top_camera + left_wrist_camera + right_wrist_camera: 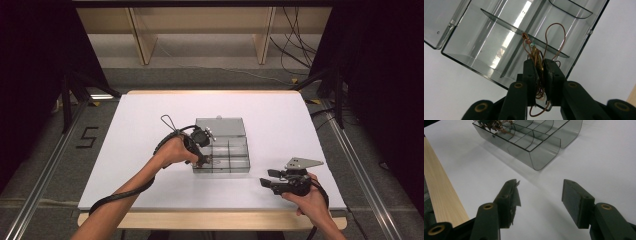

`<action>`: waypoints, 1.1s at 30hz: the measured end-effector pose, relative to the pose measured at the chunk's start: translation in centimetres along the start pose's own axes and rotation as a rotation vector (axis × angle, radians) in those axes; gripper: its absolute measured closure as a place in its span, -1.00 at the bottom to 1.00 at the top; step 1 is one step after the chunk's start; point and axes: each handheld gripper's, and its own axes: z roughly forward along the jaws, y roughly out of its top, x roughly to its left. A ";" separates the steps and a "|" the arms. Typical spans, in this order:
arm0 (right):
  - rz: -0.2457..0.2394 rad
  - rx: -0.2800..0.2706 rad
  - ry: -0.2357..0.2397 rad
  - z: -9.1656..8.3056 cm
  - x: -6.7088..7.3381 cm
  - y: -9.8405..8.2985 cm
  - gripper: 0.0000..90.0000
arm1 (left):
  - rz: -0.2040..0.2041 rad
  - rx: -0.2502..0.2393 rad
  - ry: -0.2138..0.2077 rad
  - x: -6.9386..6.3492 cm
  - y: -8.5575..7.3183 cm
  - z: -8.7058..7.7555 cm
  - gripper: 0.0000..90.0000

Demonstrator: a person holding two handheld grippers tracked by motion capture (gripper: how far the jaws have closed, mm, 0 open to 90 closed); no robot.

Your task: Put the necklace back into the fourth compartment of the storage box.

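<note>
While the work in hand looks like putting a tangled cord into a box, these lines hold:

Landmark: clear plastic box (222,150) with dividers, lid folded open behind it, near the middle of the white desk (150,120).

Cord: thin brown cord (537,56) with a small bead, bunched in a tangle; it sits over the box's near left compartment, at the corner closest to the person.

Left hand-held gripper (204,161): pressed together on the cord bundle, a loop rising free above the pinch toward a divider.

Right hand-held gripper (266,178): spread wide, holding nothing, resting low over the desk to the right of the box and nearer the person.

Key relation: the compartment floor lies straight ahead of the left jaws, so the cord's long axis runs along the jaws into the box.

Nearer hand: left, already at the box; the right one stands well apart from it.

Judgement: release needs only a short drop; the loose loop may snag on the divider.
</note>
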 end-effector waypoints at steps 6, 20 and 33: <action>-0.004 0.000 -0.002 0.0 0.0 0.0 0.05 | -0.024 0.004 -0.001 0.4 0.0 0.4 0.73; -0.005 0.001 -0.002 0.1 0.0 0.0 0.05 | -0.021 -0.003 0.013 0.4 0.2 0.5 0.65; 0.020 0.008 0.008 0.1 0.2 -0.1 0.05 | -0.041 -0.043 0.024 0.6 0.0 -0.3 0.54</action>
